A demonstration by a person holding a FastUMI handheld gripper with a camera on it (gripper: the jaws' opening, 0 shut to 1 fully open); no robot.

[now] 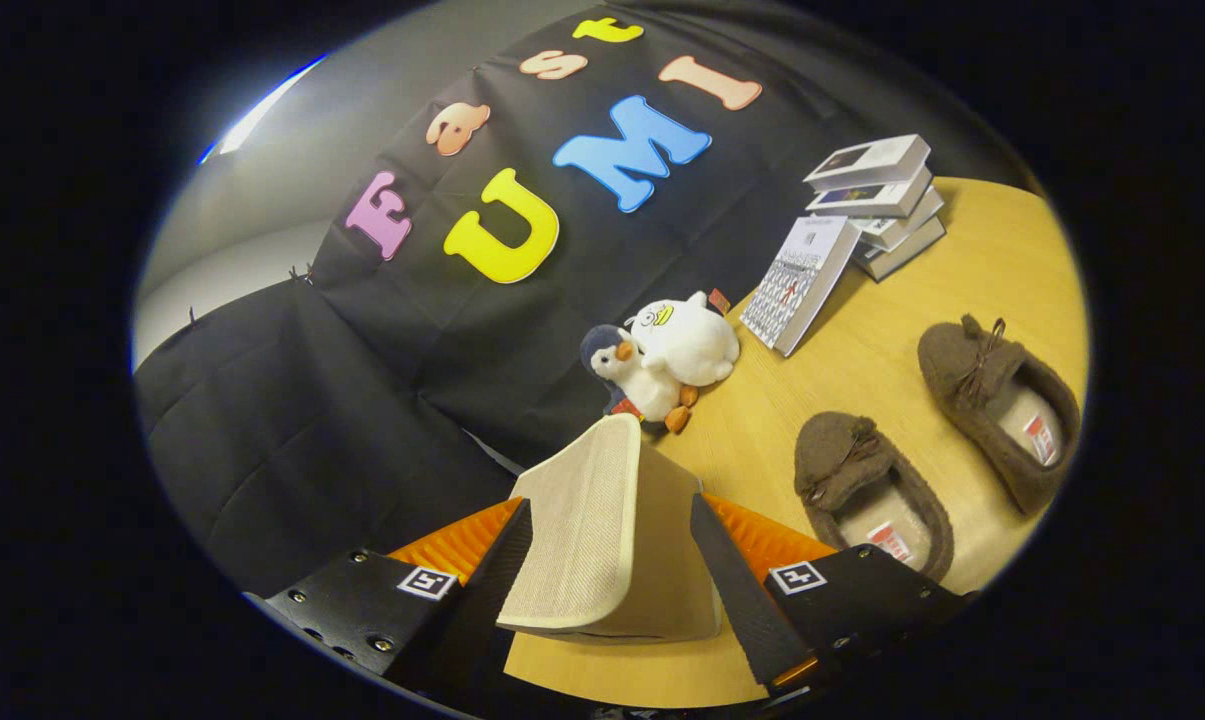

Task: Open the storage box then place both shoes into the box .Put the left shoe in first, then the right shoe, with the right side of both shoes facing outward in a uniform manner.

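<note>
1. Black cloth hangs as the booth wall behind a light wooden desk (862, 380), and we see a pale wall beyond the cloth's far end.
2. We hold the tongs (612, 560) low over the desk's near edge, and their two fingers (732, 590) stand on either side of a beige fabric flap (592, 530).
3. We take that flap to be the lid of the storage box; it is raised and tilted, its rounded free edge toward us, with a plain beige panel of the box just behind it.
4. Both fingers lie close along the flap's sides, narrowly set, but we cannot tell whether they truly press on it.
5. We see two brown slipper shoes on the desk beside the tongs, both lying flat with their openings up and toes pointing away toward the wall.
6. One shoe (872, 490) sits just beside the box; the farther shoe (1002, 410) sits a little apart from it, nearer the desk's outer rim.
7. We see two plush toys touching each other beyond the flap, against the cloth: a dark-headed penguin (637, 380) and a white one (684, 340).
8. We also see a stack of books (877, 195) at the far end of the desk, with one patterned book (800, 283) leaning against it.
</note>
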